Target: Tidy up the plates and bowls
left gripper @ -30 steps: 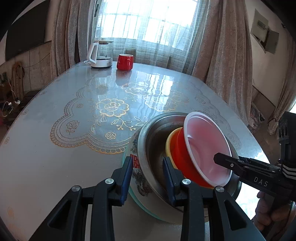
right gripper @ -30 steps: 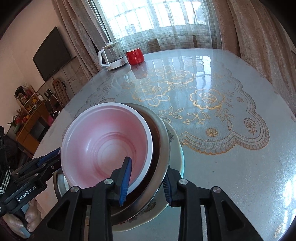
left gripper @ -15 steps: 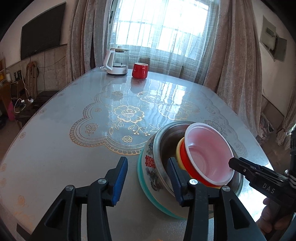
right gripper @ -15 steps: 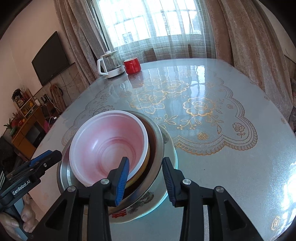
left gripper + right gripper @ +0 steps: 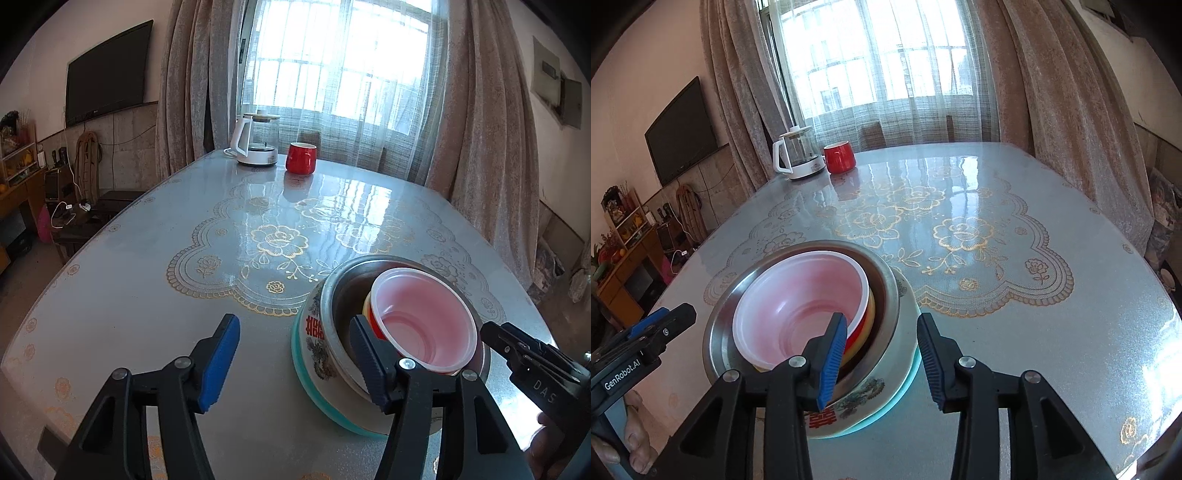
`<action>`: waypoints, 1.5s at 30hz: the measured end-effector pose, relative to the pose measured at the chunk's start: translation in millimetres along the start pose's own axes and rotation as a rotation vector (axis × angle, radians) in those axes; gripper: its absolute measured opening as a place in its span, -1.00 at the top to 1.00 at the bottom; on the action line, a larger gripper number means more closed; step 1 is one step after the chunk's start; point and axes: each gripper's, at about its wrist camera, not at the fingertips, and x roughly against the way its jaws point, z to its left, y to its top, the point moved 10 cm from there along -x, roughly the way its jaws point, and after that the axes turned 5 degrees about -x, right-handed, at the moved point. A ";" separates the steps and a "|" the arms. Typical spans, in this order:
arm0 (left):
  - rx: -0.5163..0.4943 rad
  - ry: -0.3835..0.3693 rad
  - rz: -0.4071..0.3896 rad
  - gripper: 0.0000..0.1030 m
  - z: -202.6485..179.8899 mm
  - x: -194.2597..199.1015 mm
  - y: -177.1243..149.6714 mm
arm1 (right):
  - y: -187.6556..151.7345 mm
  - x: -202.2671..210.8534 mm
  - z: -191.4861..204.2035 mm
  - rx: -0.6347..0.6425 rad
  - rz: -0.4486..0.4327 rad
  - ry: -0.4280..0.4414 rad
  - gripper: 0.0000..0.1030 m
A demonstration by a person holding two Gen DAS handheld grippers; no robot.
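Note:
One stack stands on the table: a teal plate at the bottom, then a patterned plate with red characters, a steel bowl, a yellow bowl, a red bowl and a pink bowl on top. My left gripper hovers just short of the stack's left side, its jaws opening and pressing on nothing. My right gripper hangs over the stack's near right rim; its jaws are opening too and the pads stand clear of the rim.
A white kettle and a red mug stand at the far end of the glass-topped table by the curtained window. A person's fingers show under the left gripper's handle. A TV hangs on the left wall.
Both grippers have drawn back and up from the stack while their jaws widened off its rims. The pink bowl, tilted before, now sits nested and nearly level.

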 end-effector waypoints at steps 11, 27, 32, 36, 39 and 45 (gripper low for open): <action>-0.049 0.107 -0.011 -0.54 0.2 4.7 -17.6 | 7.9 19.9 -1.4 0.058 -0.143 -0.155 0.21; -0.075 0.132 -0.055 -0.81 -7.7 19.8 -24.5 | -3.4 24.7 -4.1 0.048 -0.144 -0.189 0.21; -0.070 0.143 -0.066 -0.83 -7.0 22.0 -23.4 | -5.4 24.8 -3.0 0.054 -0.144 -0.187 0.21; -0.062 0.138 -0.069 -0.84 -5.6 23.5 -22.9 | -6.6 23.8 0.3 0.065 -0.141 -0.181 0.21; -0.071 0.141 -0.072 -0.88 -6.0 23.8 -23.3 | -8.5 23.4 -0.3 0.059 -0.133 -0.176 0.21; -0.067 0.139 -0.069 -0.88 -5.1 23.4 -24.2 | -8.7 23.8 -0.1 0.058 -0.132 -0.174 0.21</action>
